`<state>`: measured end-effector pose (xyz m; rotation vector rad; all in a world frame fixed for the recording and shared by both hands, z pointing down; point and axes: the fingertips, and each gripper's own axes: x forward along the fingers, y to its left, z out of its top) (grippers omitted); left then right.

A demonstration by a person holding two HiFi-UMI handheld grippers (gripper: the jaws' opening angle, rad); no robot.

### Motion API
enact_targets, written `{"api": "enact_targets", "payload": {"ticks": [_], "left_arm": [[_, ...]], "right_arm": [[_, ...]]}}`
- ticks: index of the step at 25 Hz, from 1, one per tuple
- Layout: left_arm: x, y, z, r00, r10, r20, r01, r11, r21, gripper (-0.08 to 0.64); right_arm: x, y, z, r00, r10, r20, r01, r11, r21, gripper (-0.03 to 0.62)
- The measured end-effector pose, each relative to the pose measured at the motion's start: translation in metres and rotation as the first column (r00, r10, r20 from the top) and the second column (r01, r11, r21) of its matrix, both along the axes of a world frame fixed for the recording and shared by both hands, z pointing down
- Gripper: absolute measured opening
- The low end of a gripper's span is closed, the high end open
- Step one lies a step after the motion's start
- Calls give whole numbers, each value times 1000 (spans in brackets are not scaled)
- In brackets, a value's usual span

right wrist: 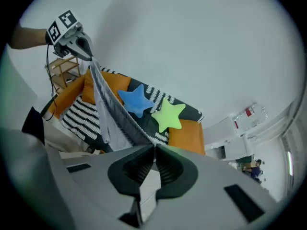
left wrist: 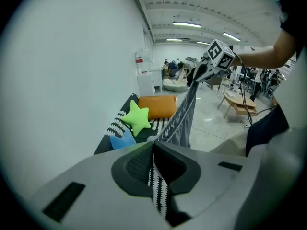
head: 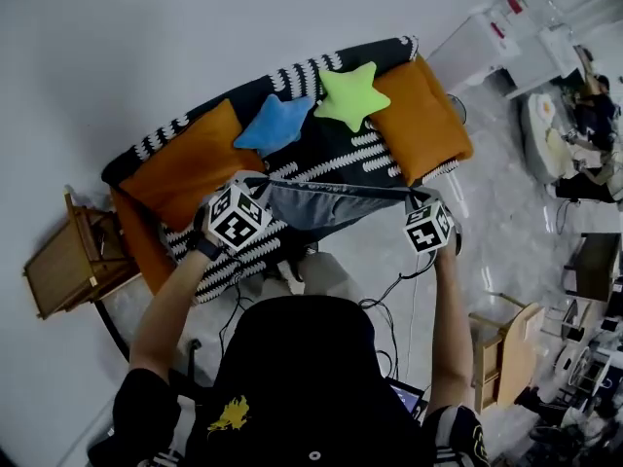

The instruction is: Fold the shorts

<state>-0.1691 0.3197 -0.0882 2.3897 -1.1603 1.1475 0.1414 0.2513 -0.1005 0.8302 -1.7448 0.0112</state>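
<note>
- 1 pair of grey shorts [head: 321, 205]: hanging in the air by the front of the sofa [head: 336, 154], stretching taut along the top edge between 2 grippers.
- Left gripper [left wrist: 153, 145]: jaws pinching shut on 1 end of that edge.
- Right gripper [right wrist: 154, 150]: jaws clamping the opposite end.
- Lying on the sofa: 2 orange cushions [head: 185, 163], 1 blue star pillow [head: 275, 123], 1 green star pillow [head: 350, 95].
- 1 wooden side table [head: 73, 261]: standing beside the sofa's end.

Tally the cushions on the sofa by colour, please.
Orange cushions: 2
Blue star: 1
Green star: 1
Total: 4
I cannot tell what the orange strip at the left end of the sofa is, so it is not counted.
</note>
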Motion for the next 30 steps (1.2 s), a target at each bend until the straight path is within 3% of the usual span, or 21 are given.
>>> {"api": "enact_targets", "payload": {"ticks": [5, 9, 13, 16, 21, 26, 30], "left_arm": [[13, -30, -27, 995, 64, 79, -69, 996, 58, 18], [28, -59, -32, 987, 57, 149, -67, 996, 64, 18], [53, -109, -22, 977, 55, 207, -70, 995, 65, 18], [68, -158, -11, 977, 40, 208, -53, 997, 59, 18], [74, -222, -18, 961, 68, 267, -87, 994, 62, 18], [103, -247, -40, 962, 97, 256, -132, 984, 123, 20], [113, -240, -19, 953, 129, 273, -173, 975, 141, 20]], "right_arm": [[16, -16, -18, 999, 22, 40, -23, 1000, 8, 34], [30, -31, -12, 997, 4, 72, -4, 1000, -3, 34], [51, -84, 0, 998, 1, 55, -2, 1000, 15, 34], [67, -137, 4, 999, 12, 41, -13, 999, 38, 34], [78, -191, 4, 997, -5, 71, 2, 999, 52, 35], [109, -198, -19, 996, -5, 84, -5, 992, 126, 38], [117, -176, -2, 992, 25, 124, -44, 987, 156, 39]]}}
